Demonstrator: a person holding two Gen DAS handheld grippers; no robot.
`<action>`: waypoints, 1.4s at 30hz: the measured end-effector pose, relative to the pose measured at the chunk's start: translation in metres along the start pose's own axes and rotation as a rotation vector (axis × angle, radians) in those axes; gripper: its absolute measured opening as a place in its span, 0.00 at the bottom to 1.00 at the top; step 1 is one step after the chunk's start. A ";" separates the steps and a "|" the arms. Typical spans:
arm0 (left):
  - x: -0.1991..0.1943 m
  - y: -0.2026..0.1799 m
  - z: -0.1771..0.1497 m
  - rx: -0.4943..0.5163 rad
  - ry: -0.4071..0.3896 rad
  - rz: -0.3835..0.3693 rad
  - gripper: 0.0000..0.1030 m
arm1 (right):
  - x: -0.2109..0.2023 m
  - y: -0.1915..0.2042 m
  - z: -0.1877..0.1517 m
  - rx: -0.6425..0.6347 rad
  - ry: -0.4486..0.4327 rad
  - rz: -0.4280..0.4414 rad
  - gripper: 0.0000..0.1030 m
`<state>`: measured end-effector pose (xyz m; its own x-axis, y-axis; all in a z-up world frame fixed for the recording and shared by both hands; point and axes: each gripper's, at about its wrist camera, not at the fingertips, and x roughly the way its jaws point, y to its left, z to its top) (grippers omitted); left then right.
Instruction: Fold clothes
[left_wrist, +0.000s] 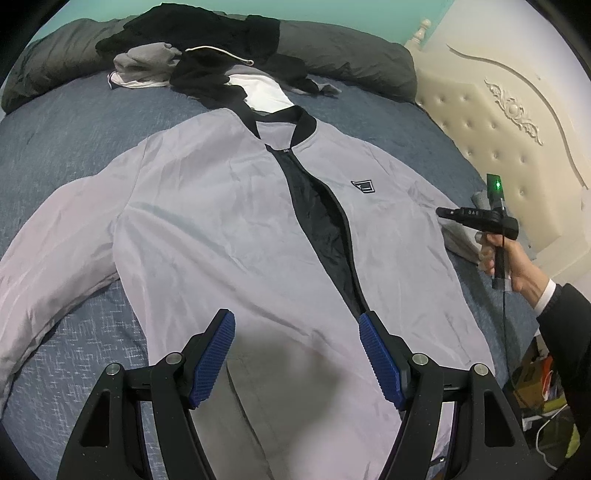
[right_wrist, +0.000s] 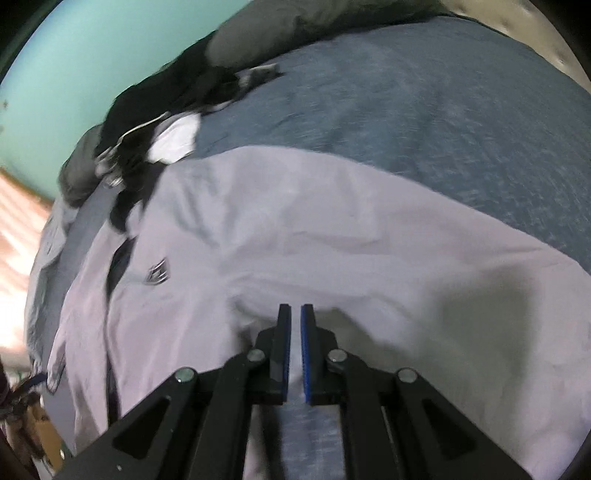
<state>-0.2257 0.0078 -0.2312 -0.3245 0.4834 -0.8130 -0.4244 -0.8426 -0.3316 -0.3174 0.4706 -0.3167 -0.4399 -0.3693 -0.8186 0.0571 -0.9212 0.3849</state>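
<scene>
A light grey zip jacket (left_wrist: 221, 221) with a black collar and dark lining lies face up and spread flat on the blue bedspread (left_wrist: 55, 129). My left gripper (left_wrist: 295, 317) hovers over its lower front near the zip, jaws wide open with nothing between the blue pads. At the jacket's right edge a hand (left_wrist: 517, 266) holds my right gripper (left_wrist: 439, 213), whose tip meets the sleeve there. In the right wrist view the jacket (right_wrist: 332, 229) puckers around my right gripper (right_wrist: 295, 306). Its jaws are shut, with pale fabric showing in the slit between the pads.
A heap of black, grey and white clothes (left_wrist: 207, 62) lies at the far end of the bed against a dark grey duvet (left_wrist: 351, 51). A cream padded headboard (left_wrist: 517, 129) stands to the right. Clutter and cables (left_wrist: 535, 376) sit on the floor beside the bed.
</scene>
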 end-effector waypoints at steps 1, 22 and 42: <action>0.000 0.000 -0.001 -0.003 -0.001 -0.003 0.72 | 0.001 0.005 -0.002 -0.023 0.012 -0.005 0.04; 0.136 -0.056 0.042 -0.099 0.044 -0.047 0.71 | -0.066 -0.001 -0.046 -0.048 -0.014 0.044 0.05; 0.153 -0.054 0.046 -0.091 0.055 -0.088 0.03 | -0.057 -0.038 -0.064 0.023 -0.001 0.068 0.05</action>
<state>-0.2910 0.1381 -0.3153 -0.2416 0.5450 -0.8029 -0.3696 -0.8167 -0.4432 -0.2367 0.5190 -0.3118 -0.4362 -0.4309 -0.7900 0.0660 -0.8909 0.4495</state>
